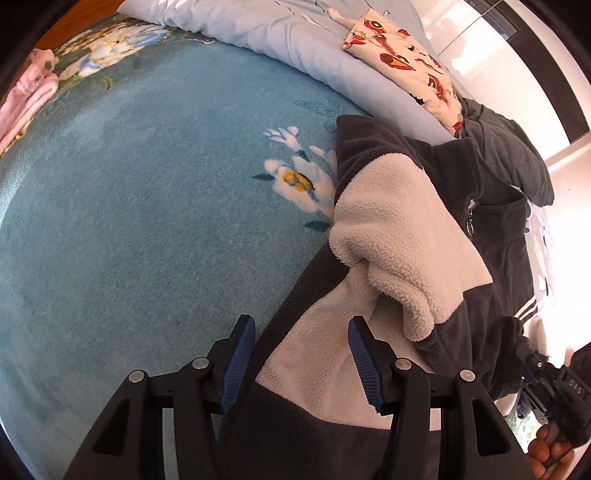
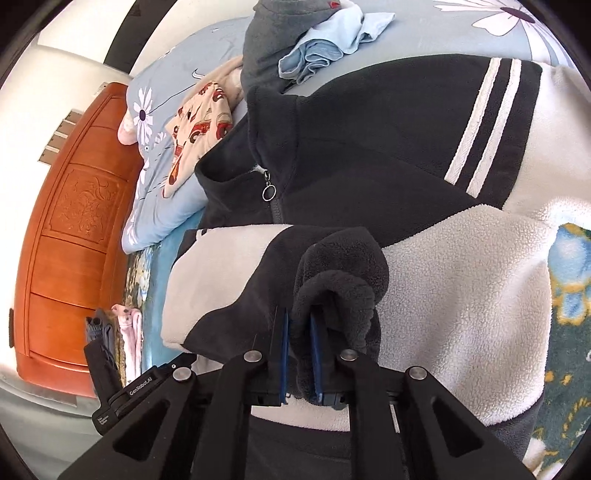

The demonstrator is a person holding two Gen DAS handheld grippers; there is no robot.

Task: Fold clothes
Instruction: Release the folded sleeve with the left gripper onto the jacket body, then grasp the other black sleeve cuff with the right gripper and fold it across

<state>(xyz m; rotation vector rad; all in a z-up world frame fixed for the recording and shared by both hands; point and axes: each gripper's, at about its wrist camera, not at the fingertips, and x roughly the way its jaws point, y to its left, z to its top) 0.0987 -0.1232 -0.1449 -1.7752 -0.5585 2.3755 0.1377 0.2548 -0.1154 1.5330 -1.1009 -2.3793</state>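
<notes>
A fleece jacket in dark grey and cream lies on a blue floral blanket, zipped up, with a ring zip pull below its collar. My left gripper hangs open over the jacket's near edge. Cream and dark fleece lies between its blue pads, which do not press on it. In the right wrist view my right gripper is shut on the jacket's dark cuff, and the sleeve is bunched over the jacket's front. Two white stripes mark the other sleeve.
Folded pink clothes lie at the blanket's far left. A car-print garment rests on a light-blue duvet. A grey garment and a pale blue one are piled beyond the jacket. An orange wooden headboard stands at the left.
</notes>
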